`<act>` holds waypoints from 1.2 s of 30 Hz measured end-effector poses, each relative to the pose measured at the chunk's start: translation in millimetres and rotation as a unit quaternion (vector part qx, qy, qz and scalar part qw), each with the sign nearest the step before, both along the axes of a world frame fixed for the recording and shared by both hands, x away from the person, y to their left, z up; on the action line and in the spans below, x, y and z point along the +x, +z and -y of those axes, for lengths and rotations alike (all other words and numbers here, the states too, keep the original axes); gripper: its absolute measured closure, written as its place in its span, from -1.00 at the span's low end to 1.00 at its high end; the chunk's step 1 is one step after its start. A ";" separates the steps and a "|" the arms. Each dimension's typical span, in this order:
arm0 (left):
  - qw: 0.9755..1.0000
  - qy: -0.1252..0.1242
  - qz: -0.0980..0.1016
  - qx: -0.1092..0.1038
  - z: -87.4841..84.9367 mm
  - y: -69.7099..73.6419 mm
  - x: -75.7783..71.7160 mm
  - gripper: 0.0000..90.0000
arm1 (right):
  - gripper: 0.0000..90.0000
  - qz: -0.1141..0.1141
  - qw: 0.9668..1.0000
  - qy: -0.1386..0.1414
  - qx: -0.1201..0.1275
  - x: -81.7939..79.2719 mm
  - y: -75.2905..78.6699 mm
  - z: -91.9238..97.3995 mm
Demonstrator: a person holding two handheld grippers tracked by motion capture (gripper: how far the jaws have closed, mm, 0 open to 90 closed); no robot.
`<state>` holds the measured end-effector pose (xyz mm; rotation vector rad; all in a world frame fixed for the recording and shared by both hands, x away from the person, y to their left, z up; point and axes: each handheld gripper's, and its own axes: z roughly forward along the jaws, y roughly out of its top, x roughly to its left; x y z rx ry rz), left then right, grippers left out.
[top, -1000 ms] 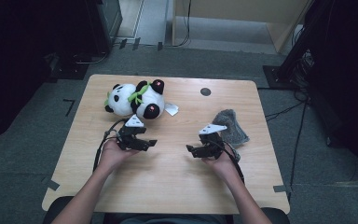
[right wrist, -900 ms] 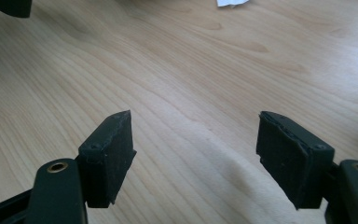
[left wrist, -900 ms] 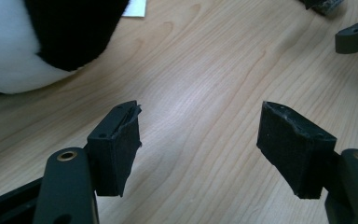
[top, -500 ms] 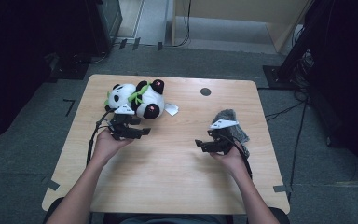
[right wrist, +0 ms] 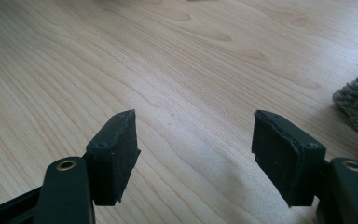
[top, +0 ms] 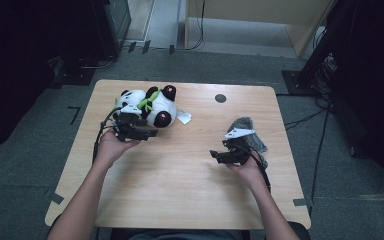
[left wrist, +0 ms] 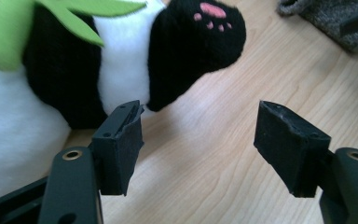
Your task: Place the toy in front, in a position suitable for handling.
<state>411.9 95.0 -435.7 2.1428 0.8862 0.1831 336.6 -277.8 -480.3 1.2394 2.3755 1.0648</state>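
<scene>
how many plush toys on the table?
1: a panda plush at the table's far left, by the left hand-held gripper. The grey knit item at right isn't a toy.

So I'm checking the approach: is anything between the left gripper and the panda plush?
Nothing visible. The left gripper stands open over bare table, with the panda plush right by one jaw.

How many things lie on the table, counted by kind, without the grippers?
Panda plush: 1
Grey knitted cloth: 1
White tag: 1
Black round mark: 1
Total: 4
</scene>
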 end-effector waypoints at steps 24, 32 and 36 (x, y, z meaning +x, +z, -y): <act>0.999 0.035 0.021 0.008 -1.6 25.7 43.6 -0.14 | -0.28 -0.009 1.000 -0.015 0.011 0.0 -1.4 7.8; 0.999 0.043 0.029 0.013 -6.8 32.1 57.6 -0.11 | -0.28 -0.011 1.000 -0.021 0.014 -4.1 -2.4 13.0; 0.997 0.051 0.054 0.003 -7.9 37.6 62.2 -0.15 | -0.28 -0.013 0.999 -0.026 0.015 -5.8 -2.2 14.9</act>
